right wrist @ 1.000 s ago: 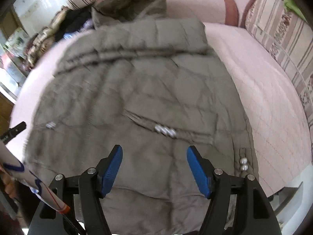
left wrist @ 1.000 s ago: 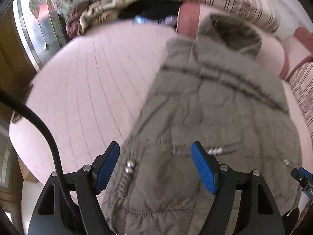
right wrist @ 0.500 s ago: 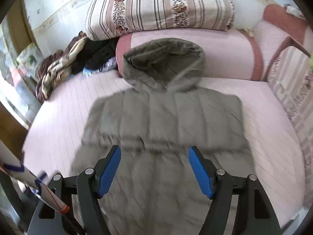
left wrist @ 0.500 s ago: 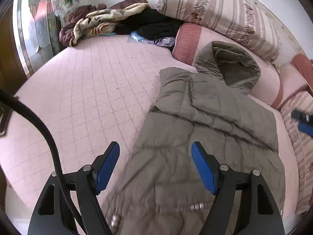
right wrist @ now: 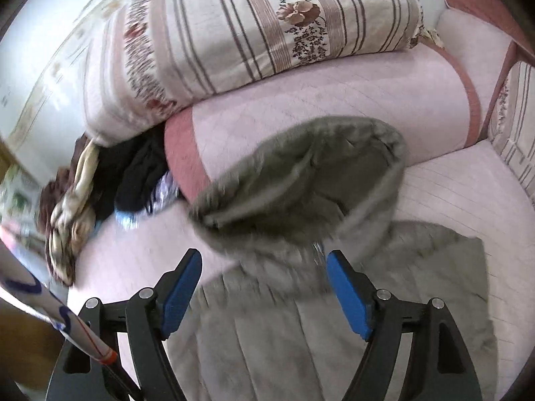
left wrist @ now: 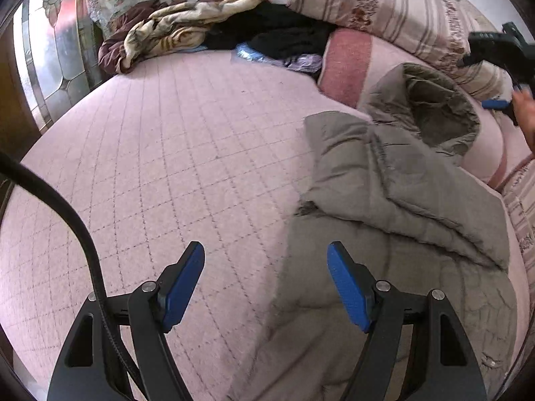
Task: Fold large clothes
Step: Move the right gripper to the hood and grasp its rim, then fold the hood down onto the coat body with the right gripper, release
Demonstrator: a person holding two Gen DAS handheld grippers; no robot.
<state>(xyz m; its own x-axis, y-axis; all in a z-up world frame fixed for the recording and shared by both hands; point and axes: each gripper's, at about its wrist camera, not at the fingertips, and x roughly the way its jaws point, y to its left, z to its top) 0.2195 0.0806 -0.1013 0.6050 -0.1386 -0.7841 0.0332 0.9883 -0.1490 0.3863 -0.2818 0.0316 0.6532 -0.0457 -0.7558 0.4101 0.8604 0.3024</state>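
Nearest my left claw (left wrist: 265, 285): blue pads standing apart, nothing between them, the pink quilted bed cover (left wrist: 174, 153) under one pad and the coat's edge under the other. Nearest my right claw (right wrist: 264, 289): jaws opening wide, nothing gripped, the coat's upper body below them. Next out: the grey padded coat (left wrist: 394, 207), flat on the bed, its sides already turned in over the body so it lies as a long narrow strip. Beyond that: the hood (right wrist: 301, 180), propped open against the pink bolster (right wrist: 334, 100). Farthest: a striped folded quilt (right wrist: 254, 23) on the bolster and a heap of dark and tan clothes (left wrist: 187, 30) at the bed's far corner. Step in hand, as I judge it: the reach for the hood. Next move calls for closing my right claw on the hood's rim and laying it down over the body, before folding the strip across.
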